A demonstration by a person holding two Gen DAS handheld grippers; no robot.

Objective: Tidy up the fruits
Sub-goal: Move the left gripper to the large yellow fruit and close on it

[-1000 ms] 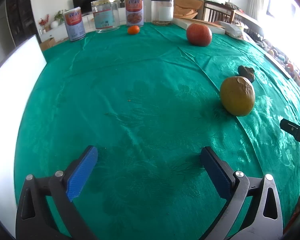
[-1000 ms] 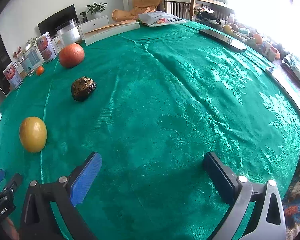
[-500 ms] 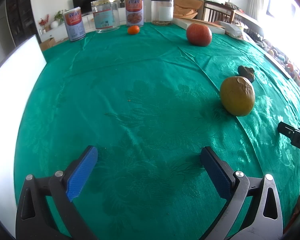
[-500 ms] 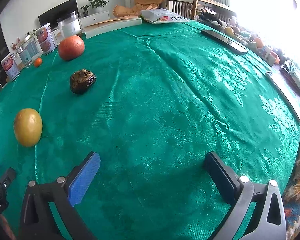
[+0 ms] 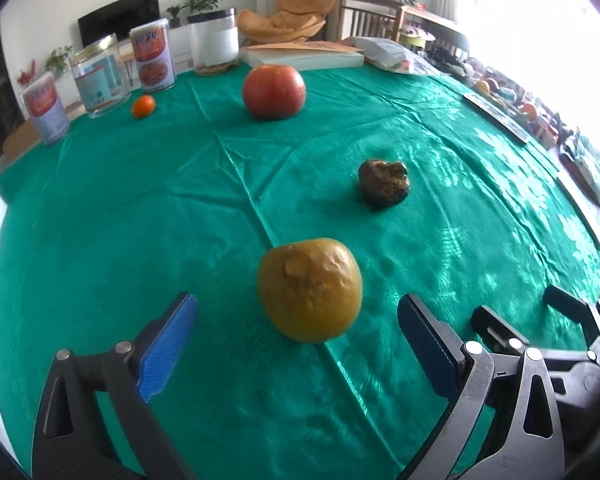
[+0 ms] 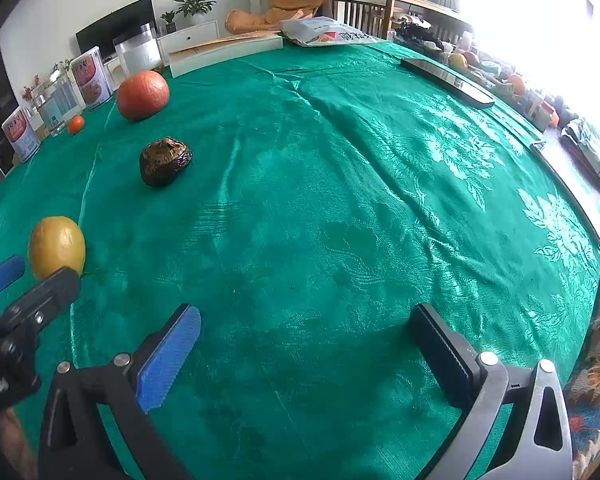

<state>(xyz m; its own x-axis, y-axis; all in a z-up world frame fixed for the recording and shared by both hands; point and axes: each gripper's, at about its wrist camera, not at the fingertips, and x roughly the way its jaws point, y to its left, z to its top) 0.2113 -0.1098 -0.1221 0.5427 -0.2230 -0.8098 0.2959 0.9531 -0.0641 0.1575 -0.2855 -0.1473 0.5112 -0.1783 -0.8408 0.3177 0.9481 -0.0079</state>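
The cans (image 5: 153, 60) and the bag (image 6: 330, 34) at the tabletop's far edge carry print, but none of it is legible

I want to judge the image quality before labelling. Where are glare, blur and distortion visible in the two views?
Left wrist view: the window area at the upper right is blown out white, the yellow fruit looks slightly soft, and the green tablecloth bulges from fisheye distortion. Right wrist view: the same white glare at the upper right, shiny highlights on the cloth pattern, dark corners.
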